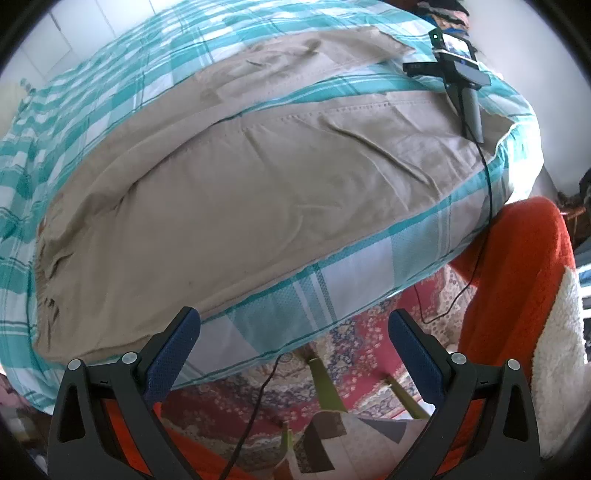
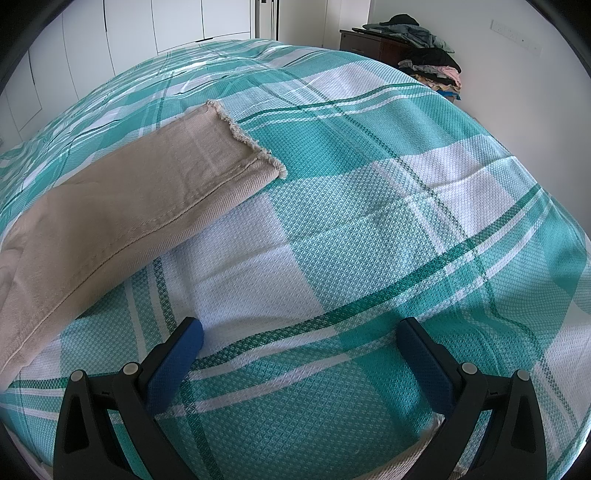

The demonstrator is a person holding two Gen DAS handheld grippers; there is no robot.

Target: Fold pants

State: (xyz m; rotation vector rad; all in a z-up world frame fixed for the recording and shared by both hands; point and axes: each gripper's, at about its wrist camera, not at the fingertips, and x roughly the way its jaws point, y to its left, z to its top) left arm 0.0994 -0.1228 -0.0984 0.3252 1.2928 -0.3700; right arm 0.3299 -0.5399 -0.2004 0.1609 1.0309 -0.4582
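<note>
Beige pants lie spread flat on a bed with a teal-and-white checked cover, both legs stretching away to the upper right. My left gripper is open near the bed's edge, just short of the nearer leg, with nothing between its blue pads. In the right wrist view one beige pant leg runs from the lower left to a frayed hem. My right gripper hangs open over the bare checked cover, to the right of that leg.
The other hand-held gripper with its black cable rests on the far pant leg. An orange and white fleece and a patterned red rug lie beside the bed. Piled clothes sit on a dark cabinet. White wardrobe doors stand behind.
</note>
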